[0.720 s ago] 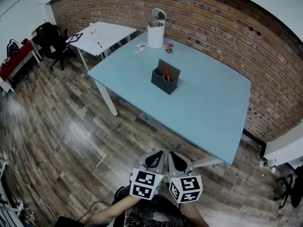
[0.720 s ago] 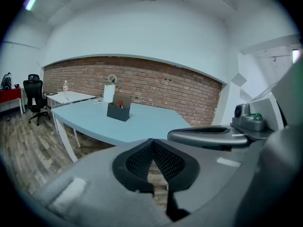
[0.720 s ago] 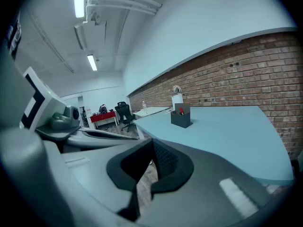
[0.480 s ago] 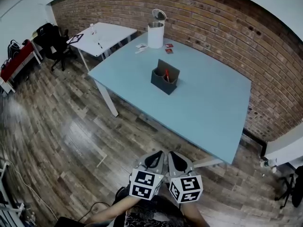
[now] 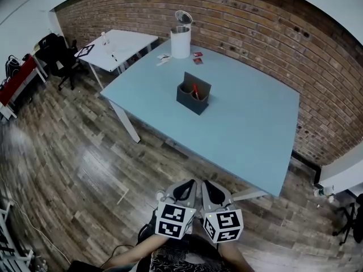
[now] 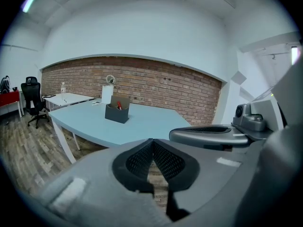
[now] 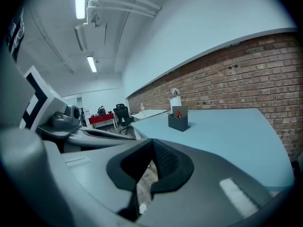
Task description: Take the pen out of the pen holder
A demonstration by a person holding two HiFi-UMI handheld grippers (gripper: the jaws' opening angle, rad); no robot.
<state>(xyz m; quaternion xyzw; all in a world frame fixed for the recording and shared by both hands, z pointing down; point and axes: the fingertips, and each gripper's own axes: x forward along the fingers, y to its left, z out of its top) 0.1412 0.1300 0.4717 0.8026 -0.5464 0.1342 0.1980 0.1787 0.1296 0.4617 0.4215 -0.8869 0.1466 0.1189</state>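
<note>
Head view: the dark grey pen holder [image 5: 193,98] stands near the middle of the light blue table [image 5: 255,135], well apart from both grippers. A red pen [image 5: 195,89] stands up out of one of its compartments. The left gripper [image 5: 188,187] and right gripper [image 5: 208,188] are held side by side close to the person's body, over the wooden floor and short of the table's near edge.

Left gripper view: the jaws are pressed together with nothing between them. The pen holder [image 6: 117,113] sits far ahead, and the pen [image 6: 119,106] is only a small red tip above its rim.

Right gripper view: these jaws also meet at their tips and are empty. The pen holder [image 7: 178,122] is distant and roughly ahead.

The step in hand looks like the approach. To do it well, step up to the table and spread one gripper's jaws before reaching. Come down over the pen's exposed top and pinch it there. Lift along its shaft so the light holder does not tip, and steady the holder with the other gripper if needed
</note>
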